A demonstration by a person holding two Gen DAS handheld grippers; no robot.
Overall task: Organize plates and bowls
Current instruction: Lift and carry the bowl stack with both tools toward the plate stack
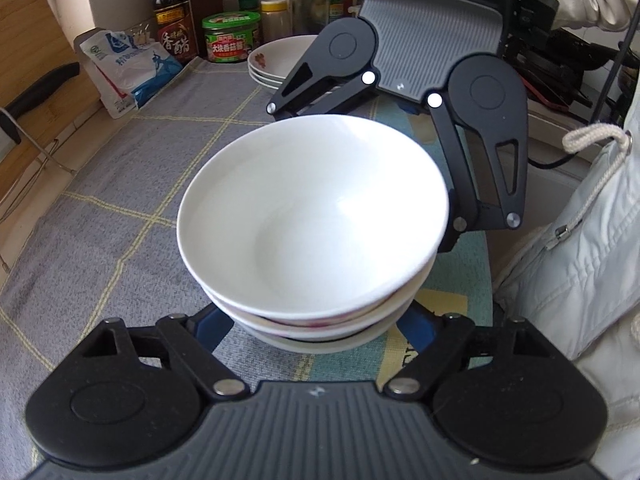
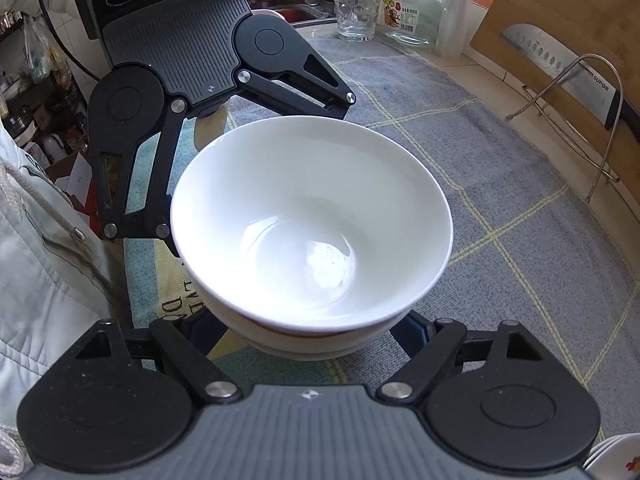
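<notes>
A stack of white bowls (image 1: 312, 220) sits between my two grippers, which face each other across it; it also shows in the right wrist view (image 2: 312, 220). My left gripper (image 1: 316, 332) has its jaws spread wide around the near side of the stack's base. My right gripper (image 2: 312, 340) is spread the same way around the opposite side. Both sets of fingertips are hidden under the bowls. The right gripper appears in the left wrist view (image 1: 360, 128), the left gripper in the right wrist view (image 2: 256, 128). A stack of white plates (image 1: 276, 60) stands at the back.
A grey checked cloth (image 1: 120, 200) covers the counter. Sauce bottles (image 1: 174, 12), a green jar (image 1: 231, 36) and a white bag (image 1: 128, 68) line the back. A cutting board with a cleaver on a wire rack (image 2: 568, 68), a glass (image 2: 356, 12) and a jar (image 2: 414, 8) stand beyond.
</notes>
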